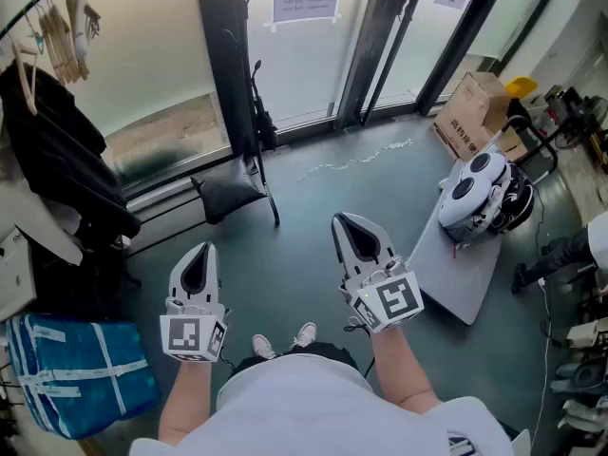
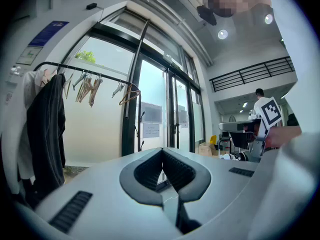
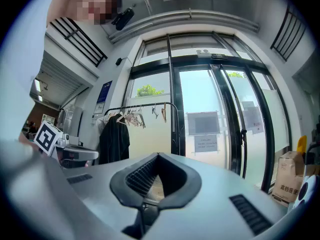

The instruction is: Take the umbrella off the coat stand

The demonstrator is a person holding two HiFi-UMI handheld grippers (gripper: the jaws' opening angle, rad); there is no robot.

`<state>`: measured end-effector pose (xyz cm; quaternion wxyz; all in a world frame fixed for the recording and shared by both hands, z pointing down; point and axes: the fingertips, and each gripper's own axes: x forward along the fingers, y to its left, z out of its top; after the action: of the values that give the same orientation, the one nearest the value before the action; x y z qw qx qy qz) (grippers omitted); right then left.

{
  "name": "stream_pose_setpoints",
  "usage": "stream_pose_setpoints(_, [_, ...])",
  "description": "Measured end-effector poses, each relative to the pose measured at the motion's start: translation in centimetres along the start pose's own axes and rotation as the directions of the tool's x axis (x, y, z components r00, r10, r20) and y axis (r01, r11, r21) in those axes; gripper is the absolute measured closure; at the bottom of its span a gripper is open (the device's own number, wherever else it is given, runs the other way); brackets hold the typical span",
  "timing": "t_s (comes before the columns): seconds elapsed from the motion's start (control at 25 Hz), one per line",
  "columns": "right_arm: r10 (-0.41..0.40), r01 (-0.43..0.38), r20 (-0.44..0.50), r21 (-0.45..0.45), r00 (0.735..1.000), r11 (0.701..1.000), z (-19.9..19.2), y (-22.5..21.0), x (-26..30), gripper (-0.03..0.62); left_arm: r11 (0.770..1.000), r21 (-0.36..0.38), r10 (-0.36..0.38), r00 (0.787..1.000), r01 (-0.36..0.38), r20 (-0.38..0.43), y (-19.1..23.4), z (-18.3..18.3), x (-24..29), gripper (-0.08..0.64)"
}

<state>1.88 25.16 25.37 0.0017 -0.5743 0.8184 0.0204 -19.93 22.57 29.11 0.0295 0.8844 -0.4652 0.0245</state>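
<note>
A slim black coat stand (image 1: 255, 27) rises from a dark square base (image 1: 228, 194) by the glass door's pillar. A thin black folded umbrella (image 1: 258, 112) hangs along it. The stand also shows as a thin hooked pole (image 2: 142, 129) in the left gripper view. My left gripper (image 1: 199, 256) and right gripper (image 1: 346, 224) are held level over the floor, well short of the stand. Both are shut with nothing between the jaws, as the left gripper (image 2: 162, 152) and right gripper (image 3: 158, 157) show in their own views.
At the left is a clothes rail (image 1: 43, 8) with hangers and a black coat (image 1: 57, 160), with a blue bag (image 1: 81, 369) below it. A cardboard box (image 1: 470, 112) and a white machine (image 1: 480, 193) on a grey mat (image 1: 456, 274) are at the right. A person (image 2: 260, 104) stands far off.
</note>
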Motion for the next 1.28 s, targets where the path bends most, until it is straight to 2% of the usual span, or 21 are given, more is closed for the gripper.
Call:
stream_pose_setpoints(0.16, [0.004,-0.004,-0.002,0.0,1.0,1.0,-0.3,0.1,0.3,0.574,1.0,0.009,0.004,1.0,-0.004,-0.005,0.4,-0.5,-0.1,0.538])
stream_pose_setpoints(0.4, [0.042,-0.045,0.032,0.113,0.999,0.993,-0.8,-1.0,0.0,0.574,1.0,0.008,0.02,1.0,-0.02,-0.018,-0.1,-0.8,0.6,0.537])
stream_pose_setpoints(0.68, [0.062,-0.061,-0.003,0.134,0.998,0.989,-3.4,-3.3,-0.3,0.574,0.997,0.006,0.071,0.997,-0.071,-0.034,-1.2,-2.0,1.9,0.537])
stream_pose_setpoints(0.88, [0.079,-0.07,-0.046,0.168,0.996,0.983,-5.6,-4.4,0.4,0.574,0.997,0.003,0.08,0.995,-0.08,-0.059,-1.0,-2.9,3.3,0.537])
stream_pose_setpoints(1.08, [0.109,-0.101,-0.053,0.138,0.993,0.985,-5.7,-4.7,3.9,0.574,0.998,-0.02,0.056,0.996,-0.058,-0.062,0.8,-3.4,7.3,0.537])
stream_pose_setpoints(1.28, [0.082,-0.072,-0.079,0.122,0.993,0.99,-6.1,-6.5,8.8,0.574,0.999,-0.047,0.005,0.999,-0.007,-0.038,3.4,-3.1,13.4,0.538])
